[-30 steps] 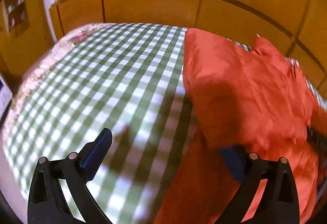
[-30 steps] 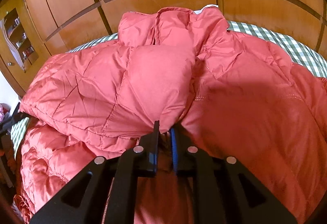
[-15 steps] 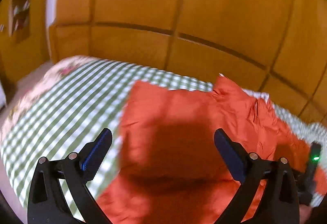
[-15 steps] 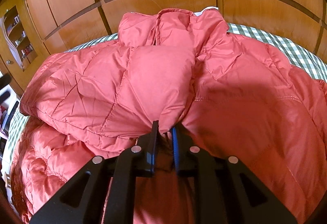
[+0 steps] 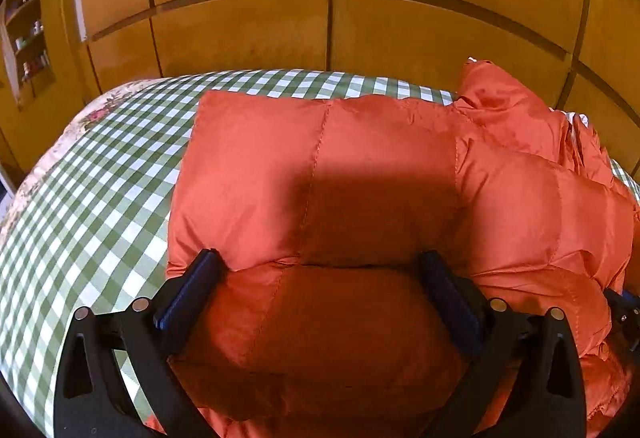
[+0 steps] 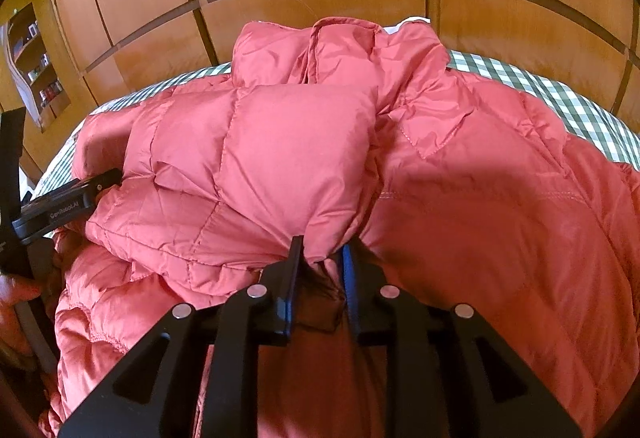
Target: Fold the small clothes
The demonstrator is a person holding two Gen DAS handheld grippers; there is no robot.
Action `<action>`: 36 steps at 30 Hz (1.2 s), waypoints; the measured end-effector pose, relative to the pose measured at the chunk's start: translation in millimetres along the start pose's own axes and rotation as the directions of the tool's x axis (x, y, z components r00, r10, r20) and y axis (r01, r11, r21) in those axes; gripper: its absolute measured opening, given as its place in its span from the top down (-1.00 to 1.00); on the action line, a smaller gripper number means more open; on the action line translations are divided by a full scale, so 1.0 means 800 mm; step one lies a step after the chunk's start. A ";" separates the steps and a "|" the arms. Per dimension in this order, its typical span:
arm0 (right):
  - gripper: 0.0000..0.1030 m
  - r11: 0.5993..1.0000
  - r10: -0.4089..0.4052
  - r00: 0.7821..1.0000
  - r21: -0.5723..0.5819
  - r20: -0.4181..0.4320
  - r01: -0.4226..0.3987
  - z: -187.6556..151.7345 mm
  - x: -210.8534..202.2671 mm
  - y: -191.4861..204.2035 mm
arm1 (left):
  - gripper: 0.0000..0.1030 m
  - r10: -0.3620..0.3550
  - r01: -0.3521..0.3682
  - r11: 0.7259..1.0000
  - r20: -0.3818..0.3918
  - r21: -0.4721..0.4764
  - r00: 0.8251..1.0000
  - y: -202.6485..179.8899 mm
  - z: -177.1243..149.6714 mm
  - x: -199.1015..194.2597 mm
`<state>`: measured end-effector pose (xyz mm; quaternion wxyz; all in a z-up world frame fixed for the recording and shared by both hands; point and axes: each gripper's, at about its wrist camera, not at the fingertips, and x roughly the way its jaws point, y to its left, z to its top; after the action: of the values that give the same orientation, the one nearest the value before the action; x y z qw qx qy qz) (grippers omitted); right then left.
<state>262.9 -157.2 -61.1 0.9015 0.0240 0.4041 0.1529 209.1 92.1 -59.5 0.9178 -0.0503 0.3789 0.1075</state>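
Two views, risks judged per view
Left wrist: left gripper (image 5: 316,278) is spread wide astride the folded sleeve of the red puffer jacket (image 5: 380,174) on the checked bedcover (image 5: 100,174); nothing gripped, so slippery padding may spring open.
Right wrist: right gripper (image 6: 318,258), jaws just opening, narrow, sleeve edge between them; fold may slide off once released.

One red quilted jacket (image 6: 304,166), centre of both views. One green checked cloth (image 5: 100,174), left of the left wrist frame. Two grippers: left gripper (image 5: 320,266) and right gripper (image 6: 320,258), at bottom centre of their own views.
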 end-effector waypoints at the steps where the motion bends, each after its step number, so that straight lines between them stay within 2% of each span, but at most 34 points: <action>1: 0.33 1.000 -0.002 1.000 0.004 0.016 0.002 -0.001 -0.004 -0.001 | -0.94 0.001 -0.001 1.000 0.000 -0.004 1.000 0.002 -0.001 0.000; 3: -0.38 1.000 0.020 0.997 0.011 0.076 -0.021 -0.005 -0.021 -0.002 | -0.94 -0.007 0.007 1.000 0.000 -0.016 1.000 0.004 -0.004 -0.002; 4: -0.44 1.000 0.024 0.995 0.014 0.093 -0.025 -0.007 -0.027 -0.003 | -0.94 -0.010 0.010 1.000 0.001 -0.022 1.000 0.004 -0.008 -0.007; 9: -0.45 0.992 0.057 0.994 0.106 0.094 -0.067 -0.020 -0.061 -0.020 | -0.94 -0.026 0.027 0.999 0.013 -0.042 1.000 0.005 -0.021 -0.023; 12: -0.45 0.957 0.090 0.988 0.263 0.125 -0.120 -0.036 -0.100 -0.060 | -0.94 -0.047 0.049 0.997 0.028 -0.062 0.999 0.009 -0.023 -0.030; 15: -0.45 0.912 0.065 0.986 0.392 0.152 -0.120 -0.056 -0.132 -0.104 | -0.94 -0.065 0.068 0.995 0.046 -0.076 0.997 0.011 -0.024 -0.034; 17: -0.40 0.860 0.019 0.986 0.500 0.168 -0.102 -0.076 -0.156 -0.147 | -0.94 -0.074 0.079 0.994 0.059 -0.080 0.995 0.012 -0.025 -0.039; 18: -0.34 0.818 -0.001 0.982 0.565 0.187 -0.107 -0.091 -0.169 -0.171 | -0.94 -0.079 0.084 0.993 0.066 -0.083 0.995 0.013 -0.026 -0.041; 21: -0.36 0.716 -0.076 0.978 0.693 0.196 -0.084 -0.122 -0.195 -0.222 | -0.94 -0.101 0.109 0.990 0.090 -0.091 0.991 0.015 -0.028 -0.048; 22: -0.36 0.656 -0.105 0.974 0.750 0.199 -0.082 -0.140 -0.204 -0.246 | -0.94 -0.110 0.119 0.988 0.096 -0.094 0.989 0.016 -0.028 -0.051; 24: -0.36 0.570 -0.143 0.971 0.818 0.191 -0.077 -0.162 -0.212 -0.275 | -0.94 -0.124 0.134 0.986 0.104 -0.099 0.987 0.017 -0.029 -0.054; 25: -0.34 0.497 -0.164 0.967 0.863 0.193 -0.087 -0.179 -0.217 -0.296 | -0.94 -0.128 0.139 0.985 0.107 -0.101 0.986 0.018 -0.030 -0.055; 27: -0.23 0.429 -0.167 0.957 0.891 0.238 -0.146 -0.197 -0.225 -0.321 | -0.94 -0.132 0.144 0.984 0.109 -0.105 0.985 0.018 -0.031 -0.056; 28: -0.23 0.408 -0.190 0.947 0.898 0.259 -0.164 -0.201 -0.232 -0.333 | -0.94 -0.133 0.144 0.984 0.108 -0.105 0.985 0.018 -0.030 -0.057; 30: -0.23 0.399 -0.248 0.935 0.906 0.255 -0.141 -0.204 -0.240 -0.347 | -0.94 -0.131 0.142 0.984 0.109 -0.105 0.985 0.017 -0.030 -0.057; 31: -0.23 0.382 -0.283 0.926 0.915 0.250 -0.130 -0.207 -0.244 -0.358 | -0.94 -0.131 0.143 0.984 0.109 -0.105 0.985 0.017 -0.030 -0.058; 34: -0.18 0.300 -0.327 0.908 0.940 0.262 -0.163 -0.219 -0.250 -0.392 | -0.94 -0.135 0.147 0.983 0.112 -0.109 0.985 0.019 -0.030 -0.058; 36: -0.17 0.266 -0.348 0.900 0.949 0.261 -0.173 -0.220 -0.255 -0.410 | -0.94 -0.138 0.151 0.982 0.113 -0.115 0.984 0.020 -0.030 -0.058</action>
<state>89.5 -543.4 -87.2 0.7717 0.5721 0.2086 -0.1835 156.9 95.9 -43.9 0.9368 -0.1285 0.3186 0.0660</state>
